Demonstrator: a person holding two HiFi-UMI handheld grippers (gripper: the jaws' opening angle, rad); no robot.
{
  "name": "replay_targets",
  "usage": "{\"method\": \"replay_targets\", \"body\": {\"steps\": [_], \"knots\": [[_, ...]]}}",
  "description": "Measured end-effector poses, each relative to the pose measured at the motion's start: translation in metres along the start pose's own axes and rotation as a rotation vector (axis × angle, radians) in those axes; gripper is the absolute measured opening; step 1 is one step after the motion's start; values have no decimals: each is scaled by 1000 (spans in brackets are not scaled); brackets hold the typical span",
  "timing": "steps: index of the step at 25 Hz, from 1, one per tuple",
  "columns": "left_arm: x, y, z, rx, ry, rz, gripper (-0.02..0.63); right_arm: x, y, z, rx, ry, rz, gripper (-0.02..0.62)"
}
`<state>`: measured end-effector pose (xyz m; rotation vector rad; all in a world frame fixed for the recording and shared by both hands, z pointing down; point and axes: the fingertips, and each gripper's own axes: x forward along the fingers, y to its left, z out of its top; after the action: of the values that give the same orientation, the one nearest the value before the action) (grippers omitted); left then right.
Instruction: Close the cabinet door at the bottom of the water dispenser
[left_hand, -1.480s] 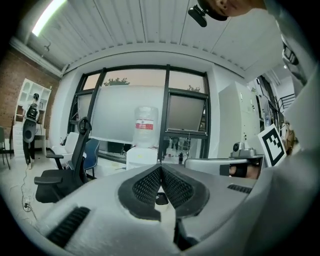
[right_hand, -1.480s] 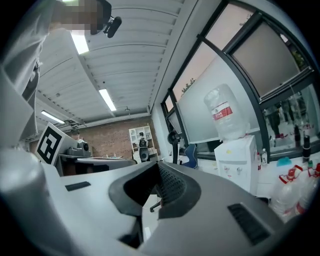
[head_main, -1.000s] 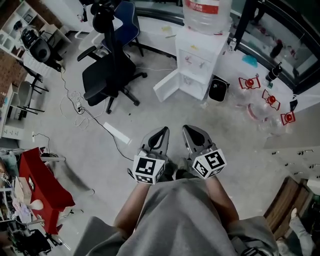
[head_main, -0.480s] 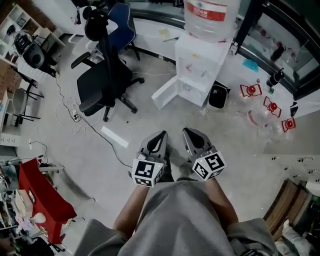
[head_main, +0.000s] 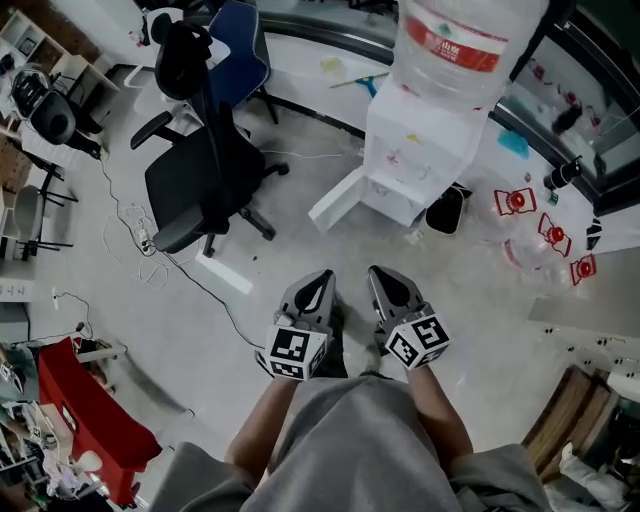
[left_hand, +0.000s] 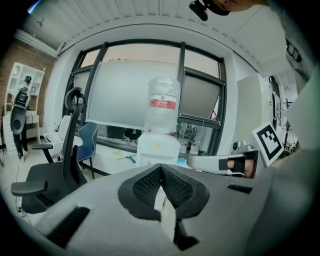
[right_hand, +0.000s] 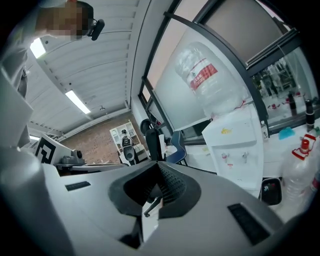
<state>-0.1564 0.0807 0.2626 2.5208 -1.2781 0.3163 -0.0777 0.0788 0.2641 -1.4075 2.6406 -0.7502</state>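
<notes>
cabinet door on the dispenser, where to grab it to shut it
The cabinet door stands swung open, hinged at the water dispenser. Take its free edge, the end away from the dispenser, coming from the chair side; pushing there should close it.

Bright, flat and cool throughout. In the head view, pale floor (head_main: 480, 310) nearly washed out, with only a soft shadow under the chair (head_main: 200, 180); slightly smeared at the bottle (head_main: 465, 45). Strongly bent at every edge (fisheye), with black corners in both gripper views. Backlit by the window (left_hand: 125, 95) in the left gripper view; lit by ceiling strips (right_hand: 80, 102) in the right. A little soft up close on left tool (left_hand: 160, 169) and right tool (right_hand: 159, 167).
</notes>
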Motion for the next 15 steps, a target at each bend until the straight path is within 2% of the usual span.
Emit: {"method": "replay_targets", "body": {"steps": [11,15], "knots": [[63,89,-16,-38,88,-47,8,107,-40,-22,88,61,-70,9],[86,109,-26,-66,110,-79,8,134,-53,-29,122,79,-88,9]]}}
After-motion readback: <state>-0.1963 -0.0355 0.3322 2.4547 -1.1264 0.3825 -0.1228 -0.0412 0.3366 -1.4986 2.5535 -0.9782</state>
